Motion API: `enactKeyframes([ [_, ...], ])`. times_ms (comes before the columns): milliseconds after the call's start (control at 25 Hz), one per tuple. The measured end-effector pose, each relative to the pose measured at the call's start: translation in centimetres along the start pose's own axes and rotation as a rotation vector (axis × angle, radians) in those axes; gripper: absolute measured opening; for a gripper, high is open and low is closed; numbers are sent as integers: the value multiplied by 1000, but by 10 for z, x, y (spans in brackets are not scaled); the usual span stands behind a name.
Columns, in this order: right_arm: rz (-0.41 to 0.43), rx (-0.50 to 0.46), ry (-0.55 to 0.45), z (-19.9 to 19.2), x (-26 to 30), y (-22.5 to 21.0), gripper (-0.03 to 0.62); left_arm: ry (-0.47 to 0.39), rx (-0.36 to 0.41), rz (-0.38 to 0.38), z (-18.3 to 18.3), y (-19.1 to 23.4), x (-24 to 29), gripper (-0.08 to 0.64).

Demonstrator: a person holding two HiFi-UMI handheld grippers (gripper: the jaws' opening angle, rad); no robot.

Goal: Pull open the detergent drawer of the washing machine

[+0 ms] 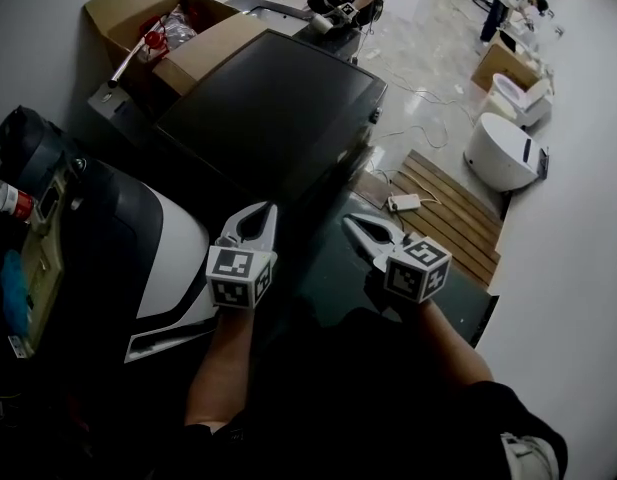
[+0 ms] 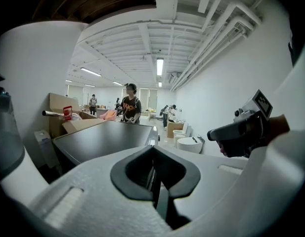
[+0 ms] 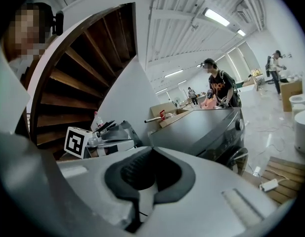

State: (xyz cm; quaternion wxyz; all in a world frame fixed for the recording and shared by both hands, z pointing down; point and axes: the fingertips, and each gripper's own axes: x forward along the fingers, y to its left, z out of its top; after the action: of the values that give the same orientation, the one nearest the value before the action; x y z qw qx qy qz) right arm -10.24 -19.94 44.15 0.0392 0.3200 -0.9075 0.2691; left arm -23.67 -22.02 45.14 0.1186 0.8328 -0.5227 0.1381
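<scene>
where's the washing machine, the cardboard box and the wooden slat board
dark grey washing machine (image 1: 273, 108), head view, middle of its flat top
brown cardboard box (image 1: 130, 8), head view, its open flap
brown wooden slatted board (image 1: 456, 216), head view, a middle slat

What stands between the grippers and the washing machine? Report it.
Nothing visible does. Only open air separates the left gripper and right gripper from the washing machine; its drawer cannot be made out.

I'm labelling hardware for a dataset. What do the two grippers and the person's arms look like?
Both the left gripper and right gripper are white plastic with tapering jaws lined by dark ribbed pads around an oval hollow. Each carries a white cube with black square markers. No cables show. The forearms are bare; the sleeves are dark.
</scene>
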Motion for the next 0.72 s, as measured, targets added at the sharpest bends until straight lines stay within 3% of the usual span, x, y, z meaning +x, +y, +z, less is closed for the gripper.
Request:
enactKeyframes([
  [240, 3, -10, 33, 1, 23, -13, 3, 55, -20, -2, -14, 16, 16, 11],
  [560, 29, 19, 81, 1, 35, -41, 3, 196, -12, -32, -38, 3, 55, 12],
  [720, 40, 38, 111, -4, 33, -60, 3, 264, 54, -33, -51, -5, 80, 14],
])
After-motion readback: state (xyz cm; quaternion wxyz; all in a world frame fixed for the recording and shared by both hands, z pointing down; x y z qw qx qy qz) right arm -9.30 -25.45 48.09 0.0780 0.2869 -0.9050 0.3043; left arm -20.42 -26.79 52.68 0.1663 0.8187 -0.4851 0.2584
